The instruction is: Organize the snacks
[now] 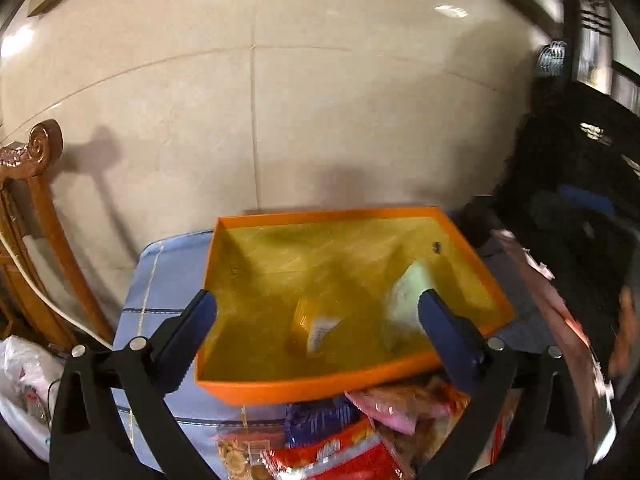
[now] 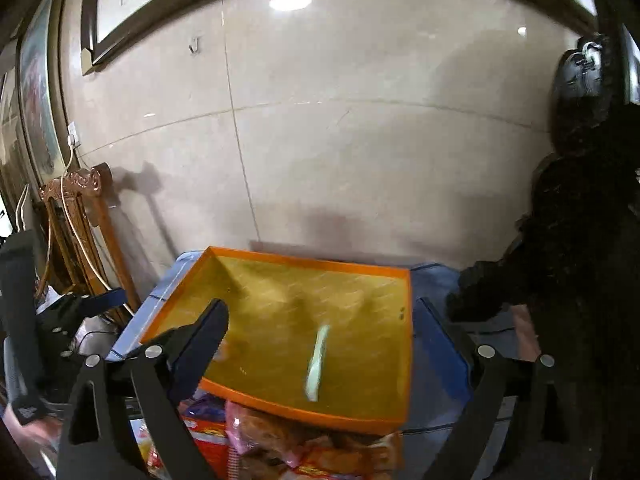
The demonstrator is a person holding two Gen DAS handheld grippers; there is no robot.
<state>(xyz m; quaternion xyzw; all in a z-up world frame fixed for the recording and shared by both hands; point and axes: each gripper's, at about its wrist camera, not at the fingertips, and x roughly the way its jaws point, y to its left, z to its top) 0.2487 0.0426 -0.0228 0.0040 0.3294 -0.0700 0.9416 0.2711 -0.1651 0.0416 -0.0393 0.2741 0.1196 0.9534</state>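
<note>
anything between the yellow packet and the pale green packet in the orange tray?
Nothing: bare tray floor separates the yellow packet and the pale green packet inside the orange tray, clearest in the left wrist view.

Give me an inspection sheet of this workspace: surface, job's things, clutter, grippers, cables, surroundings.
Surface: blue checked cloth covers the table.
Job's things: orange tray on the cloth; inside it a yellow snack packet and a pale green packet, blurred. Heap of snack packets lies in front of the tray's near rim.
Clutter: white plastic bag low at the left, off the table.
Grippers: left gripper open, nothing between its fingers; right gripper open, empty too.
Cables: white cable hangs from a wall socket over the wooden chair.
Surroundings: beige tiled wall; framed picture; dark fuzzy garment at the right.
</note>
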